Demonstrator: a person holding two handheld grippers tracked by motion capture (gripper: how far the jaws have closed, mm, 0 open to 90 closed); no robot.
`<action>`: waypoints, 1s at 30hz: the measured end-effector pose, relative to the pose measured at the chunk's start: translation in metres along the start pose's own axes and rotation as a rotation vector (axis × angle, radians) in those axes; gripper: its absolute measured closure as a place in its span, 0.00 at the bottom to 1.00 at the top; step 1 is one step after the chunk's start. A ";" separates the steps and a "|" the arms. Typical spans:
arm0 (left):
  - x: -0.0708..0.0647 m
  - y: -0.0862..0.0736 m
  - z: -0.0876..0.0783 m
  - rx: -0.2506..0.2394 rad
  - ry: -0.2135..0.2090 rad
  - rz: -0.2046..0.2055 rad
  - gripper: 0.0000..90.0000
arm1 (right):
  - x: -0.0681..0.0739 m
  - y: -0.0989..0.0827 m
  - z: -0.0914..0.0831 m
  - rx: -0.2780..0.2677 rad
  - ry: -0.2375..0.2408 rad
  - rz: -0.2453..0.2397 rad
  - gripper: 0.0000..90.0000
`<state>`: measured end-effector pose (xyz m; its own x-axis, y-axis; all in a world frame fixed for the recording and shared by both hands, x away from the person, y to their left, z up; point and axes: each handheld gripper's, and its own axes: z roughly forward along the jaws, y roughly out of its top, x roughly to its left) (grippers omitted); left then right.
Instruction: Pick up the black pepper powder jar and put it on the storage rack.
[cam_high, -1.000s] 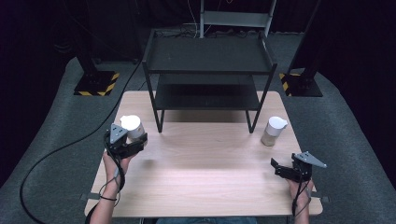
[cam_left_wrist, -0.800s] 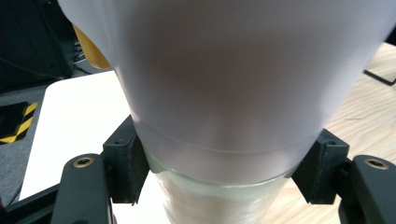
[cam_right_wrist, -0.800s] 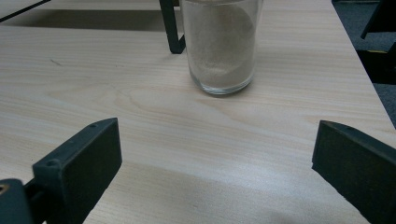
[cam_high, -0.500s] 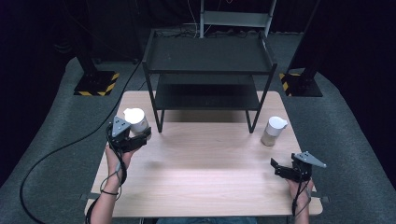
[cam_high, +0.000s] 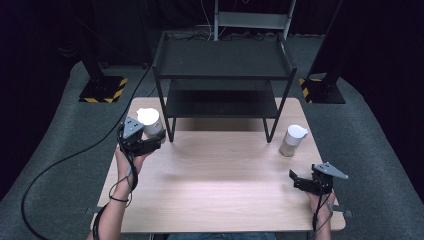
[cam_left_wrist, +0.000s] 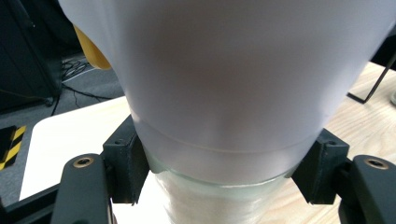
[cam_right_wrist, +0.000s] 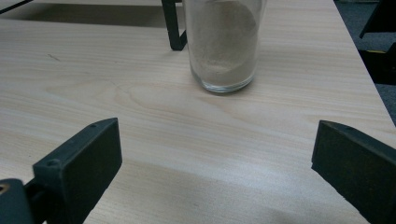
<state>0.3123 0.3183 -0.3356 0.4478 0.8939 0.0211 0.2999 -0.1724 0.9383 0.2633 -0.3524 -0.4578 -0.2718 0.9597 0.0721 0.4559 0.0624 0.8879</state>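
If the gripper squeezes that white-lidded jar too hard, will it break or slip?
The jar looks like clear glass, so it is probably stiff, smooth and breakable. The left gripper clamps it just under the wide white lid, whose rim may help stop slipping. Its powdery filling likely makes it fairly heavy.

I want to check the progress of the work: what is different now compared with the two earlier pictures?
The left claw, shut on the white-lidded jar, has carried it up the high view, toward the black shelf rack; it appears to be lifted. The grip itself did not change. The right claw stayed open in its place, and the other jar stayed on the table.
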 end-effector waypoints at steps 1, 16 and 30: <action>0.000 0.002 0.000 -0.001 -0.001 0.003 0.34 | 0.000 0.000 0.000 0.002 -0.001 -0.002 0.01; 0.002 0.027 0.007 0.000 -0.037 0.022 0.34 | 0.002 0.001 0.001 0.008 -0.009 -0.006 0.01; 0.002 0.046 0.013 0.009 -0.064 0.056 0.34 | 0.002 0.001 0.001 0.008 -0.009 -0.005 0.01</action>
<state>0.3381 0.3062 -0.2971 0.5166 0.8547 0.0511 0.2807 -0.2254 0.9330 0.2639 -0.3501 -0.4567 -0.2659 0.9619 0.0637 0.4616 0.0690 0.8844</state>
